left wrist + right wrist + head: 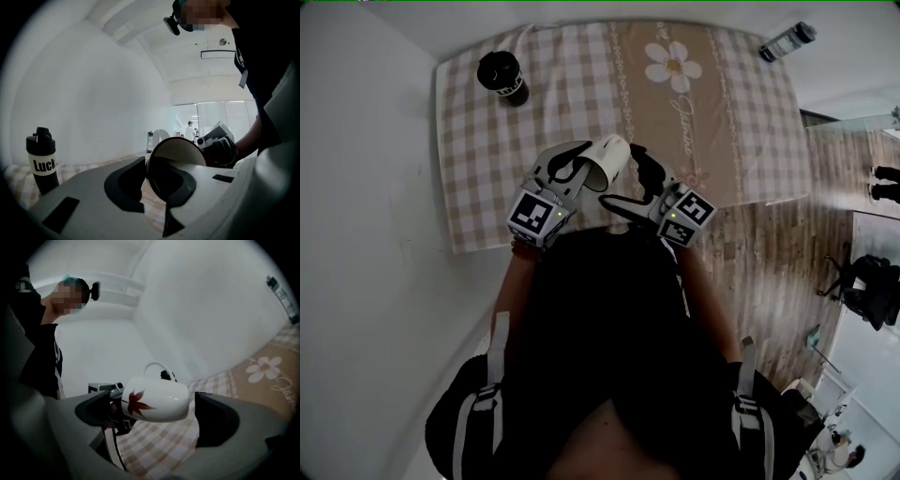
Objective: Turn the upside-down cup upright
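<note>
White ceramic red-leaf cup (159, 401) lies sideways, long axis level, handle up, mouth toward left gripper (150, 185), which pinches its rim; right gripper (157, 414) jaws gape wide around it.

I have the white glazed ceramic cup (609, 159) up in the air, lying on its side just above the near edge of the beige checked tablecloth (478, 187) and touching no part of it. A red maple leaf is printed on its wall. Its thin looped handle (157, 367) is turned upward and its axis runs about level. The dark open mouth faces my left gripper (581, 171), which pinches the rim with one pad inside and one outside. My right gripper (630, 183) stands wide on either side of the body without pressing it.
</note>
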`<act>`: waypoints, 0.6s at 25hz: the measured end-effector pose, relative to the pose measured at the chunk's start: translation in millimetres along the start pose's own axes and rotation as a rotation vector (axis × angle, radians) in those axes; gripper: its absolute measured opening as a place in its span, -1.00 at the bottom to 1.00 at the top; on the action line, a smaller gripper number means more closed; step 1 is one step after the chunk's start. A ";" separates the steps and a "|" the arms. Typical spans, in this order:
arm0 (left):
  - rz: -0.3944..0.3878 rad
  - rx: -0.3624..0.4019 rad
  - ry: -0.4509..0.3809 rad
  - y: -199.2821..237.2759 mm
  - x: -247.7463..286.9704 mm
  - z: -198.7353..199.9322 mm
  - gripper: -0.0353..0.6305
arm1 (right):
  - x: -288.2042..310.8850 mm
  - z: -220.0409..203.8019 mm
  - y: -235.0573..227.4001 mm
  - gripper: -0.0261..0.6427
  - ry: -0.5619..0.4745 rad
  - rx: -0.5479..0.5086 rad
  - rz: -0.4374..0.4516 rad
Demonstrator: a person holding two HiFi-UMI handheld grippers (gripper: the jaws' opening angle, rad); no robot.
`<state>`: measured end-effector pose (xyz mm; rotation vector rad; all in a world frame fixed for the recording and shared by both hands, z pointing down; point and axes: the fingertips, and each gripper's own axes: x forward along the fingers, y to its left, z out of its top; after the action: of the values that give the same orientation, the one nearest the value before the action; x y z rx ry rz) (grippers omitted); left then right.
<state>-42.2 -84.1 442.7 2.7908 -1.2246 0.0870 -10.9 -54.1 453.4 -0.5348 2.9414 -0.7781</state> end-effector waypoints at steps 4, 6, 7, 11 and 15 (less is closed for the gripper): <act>-0.013 0.016 0.011 -11.9 5.5 -4.4 -0.76 | 13.4 -8.0 -7.5 0.81 0.014 0.015 -0.028; -0.011 0.012 0.014 -13.7 5.9 -4.7 -0.76 | 15.1 -7.7 -7.4 0.78 0.011 0.019 -0.025; -0.007 0.009 0.012 -12.6 5.3 -5.8 -0.76 | 15.8 -7.5 -6.0 0.65 0.009 0.018 -0.021; -0.022 0.039 0.006 -12.9 4.6 -4.4 -0.76 | 15.0 -4.6 -3.1 0.61 -0.011 -0.016 -0.035; -0.112 0.064 -0.012 -20.6 2.8 4.0 -0.72 | 11.6 -2.2 0.8 0.61 -0.026 -0.067 -0.042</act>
<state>-25.1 -72.7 437.7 2.9125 -1.0839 0.1041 -22.3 -56.4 455.4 -0.6083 2.9504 -0.6730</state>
